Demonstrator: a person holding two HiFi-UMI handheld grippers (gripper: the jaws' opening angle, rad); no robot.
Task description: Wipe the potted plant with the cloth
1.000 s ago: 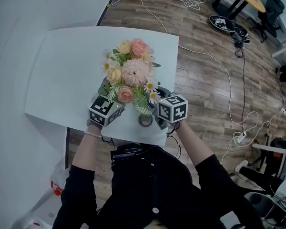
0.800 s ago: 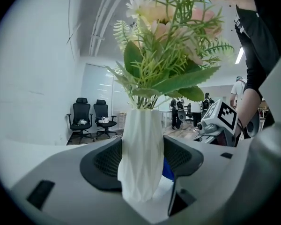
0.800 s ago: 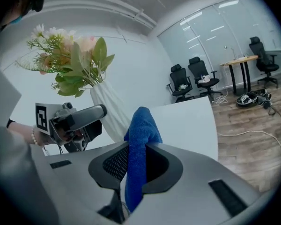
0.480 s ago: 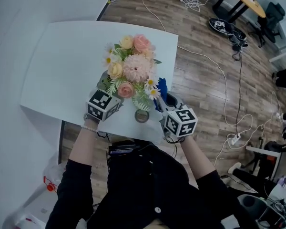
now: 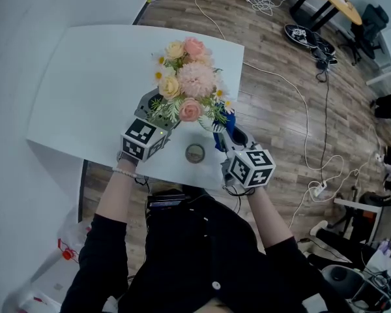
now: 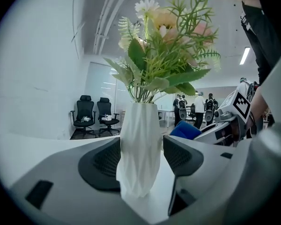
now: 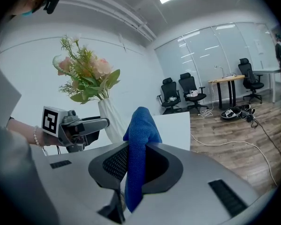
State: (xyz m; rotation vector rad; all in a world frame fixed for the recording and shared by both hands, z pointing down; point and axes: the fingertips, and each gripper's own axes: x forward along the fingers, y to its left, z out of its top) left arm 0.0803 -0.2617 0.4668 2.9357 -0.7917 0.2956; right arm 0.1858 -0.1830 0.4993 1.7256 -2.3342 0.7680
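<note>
2 grippers meet at the near edge of the white table [image 5: 85,90], with the potted plant [image 5: 189,87] between them. In the left gripper [image 6: 140,154] view, the jaws stand wide and clamp the plant's white faceted vase [image 6: 139,125] from both sides, 1 dark ribbed pad against each flank. The vase stands upright there, with green leaves and pale blooms fanning out above it. Whether its base rests on the table I cannot tell. The right gripper [image 7: 135,167] has its jaws pressed together on a blue cloth [image 7: 140,123], which rises in a folded hump above the pads. In the head view that cloth sits just beside the bouquet's lower right flowers, though I cannot tell whether they touch. 1 small round disc [image 5: 195,152] lies on the table between the 2 grippers, apart from the plant.
</note>
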